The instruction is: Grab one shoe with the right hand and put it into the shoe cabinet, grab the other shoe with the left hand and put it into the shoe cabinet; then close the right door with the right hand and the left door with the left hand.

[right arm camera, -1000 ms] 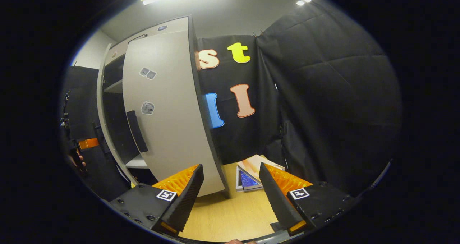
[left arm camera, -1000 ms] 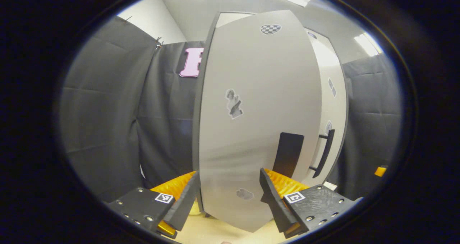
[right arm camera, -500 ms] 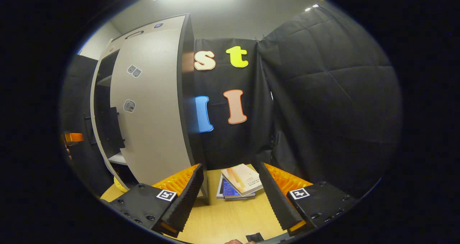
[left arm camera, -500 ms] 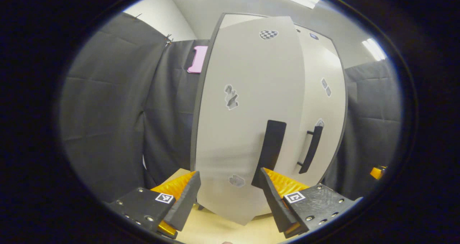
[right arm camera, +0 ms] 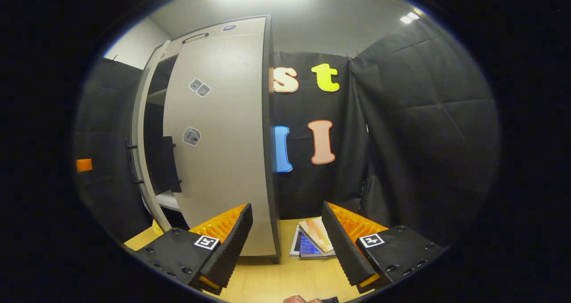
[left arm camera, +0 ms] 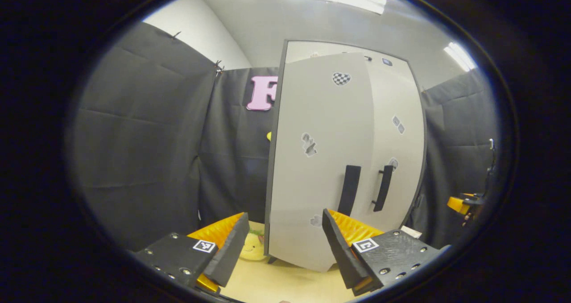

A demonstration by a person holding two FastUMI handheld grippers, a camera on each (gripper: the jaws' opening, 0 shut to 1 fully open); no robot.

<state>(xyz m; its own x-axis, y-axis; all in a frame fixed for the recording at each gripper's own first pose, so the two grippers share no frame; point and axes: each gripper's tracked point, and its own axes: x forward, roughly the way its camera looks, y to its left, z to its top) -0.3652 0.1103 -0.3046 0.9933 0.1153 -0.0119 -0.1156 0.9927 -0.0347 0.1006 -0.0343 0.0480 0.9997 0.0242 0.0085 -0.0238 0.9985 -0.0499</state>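
The grey shoe cabinet [left arm camera: 312, 48] stands on the wooden table. In the left gripper view its left door [left arm camera: 312, 160] with a dark handle [left arm camera: 349, 190] hangs slightly ajar, overlapping the right door [left arm camera: 397, 151]. My left gripper [left arm camera: 285, 245] is open in front of that door, apart from it, with nothing between its fingers. In the right gripper view the right door [right arm camera: 223, 151] faces me, and a dark gap [right arm camera: 154, 115] with shelves shows beside it. My right gripper [right arm camera: 287, 245] is open and holds nothing, just off the door's hinge edge.
A yellow plush toy [left arm camera: 252, 245] sits on the table at the cabinet's left foot. A small stack of books [right arm camera: 312, 240] lies on the table [right arm camera: 267, 276] right of the cabinet. Black cloth walls close in on both sides.
The left door has swung toward the cabinet and my left gripper has drawn back from it. My right gripper has shifted a little, and the right door now stands nearer the cabinet front.
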